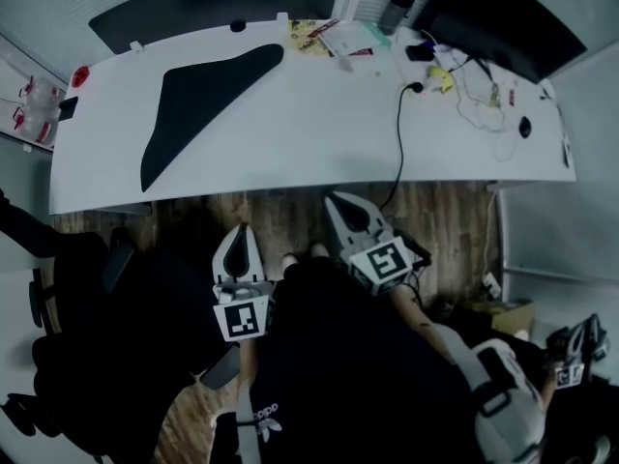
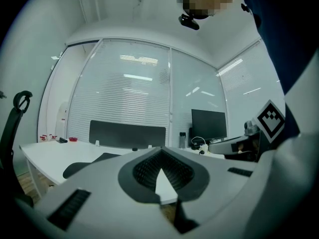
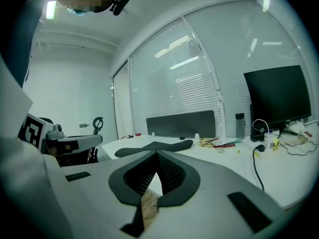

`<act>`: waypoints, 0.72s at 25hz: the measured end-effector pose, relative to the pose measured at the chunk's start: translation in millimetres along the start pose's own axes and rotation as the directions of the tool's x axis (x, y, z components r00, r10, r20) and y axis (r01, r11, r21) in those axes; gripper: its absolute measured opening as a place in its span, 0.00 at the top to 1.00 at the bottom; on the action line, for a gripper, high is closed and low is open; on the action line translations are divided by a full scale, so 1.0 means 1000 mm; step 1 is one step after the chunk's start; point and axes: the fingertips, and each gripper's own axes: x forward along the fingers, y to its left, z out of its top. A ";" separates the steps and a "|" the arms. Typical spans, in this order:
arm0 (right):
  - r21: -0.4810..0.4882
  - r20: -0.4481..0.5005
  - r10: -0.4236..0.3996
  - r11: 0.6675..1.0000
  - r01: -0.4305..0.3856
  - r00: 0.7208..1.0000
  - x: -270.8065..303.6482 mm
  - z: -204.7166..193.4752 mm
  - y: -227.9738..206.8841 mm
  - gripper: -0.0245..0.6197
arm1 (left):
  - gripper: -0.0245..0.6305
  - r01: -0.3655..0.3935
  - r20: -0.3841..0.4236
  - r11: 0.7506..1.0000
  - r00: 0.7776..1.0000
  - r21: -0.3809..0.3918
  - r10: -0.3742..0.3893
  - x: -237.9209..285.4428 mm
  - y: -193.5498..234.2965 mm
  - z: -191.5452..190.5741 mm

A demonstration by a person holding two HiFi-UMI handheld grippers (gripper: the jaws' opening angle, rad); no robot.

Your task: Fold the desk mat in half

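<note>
1. Holding my left gripper (image 1: pixel 242 227) out over the wooden floor (image 1: pixel 290 216), I have it short of the front edge of the white desk (image 1: pixel 290 133) and pointing toward it.
2. Its jaws are pressed together at the tips in the left gripper view (image 2: pixel 160 149). Nothing sits between them; only the desk surface shows through the gap behind the tips.
3. My right gripper (image 1: pixel 338 199) is just beside it, a little nearer the desk edge, also over the floor.
4. Its jaws are fully closed too (image 3: pixel 157 153) and hold nothing.
5. The desk mat (image 1: pixel 198 104) lies on the left half of the desk as a dark, bent shape, one end near the back edge and the other reaching toward the front left.
6. Neither gripper touches the mat; both are well apart from it. It shows to the left past my left jaws (image 2: pixel 82 167) and straight ahead past my right jaws (image 3: pixel 154 147).
7. On the right half of the desk are a black cable (image 1: pixel 399 143) running over the front edge, a monitor (image 1: pixel 513 17) and a bottle (image 1: pixel 395 10).
</note>
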 end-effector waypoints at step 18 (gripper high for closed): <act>0.001 -0.005 0.022 1.000 -0.022 1.000 0.013 -0.001 0.004 0.96 | 0.96 -0.004 0.000 1.000 1.000 0.007 0.004 0.004 0.006 -0.002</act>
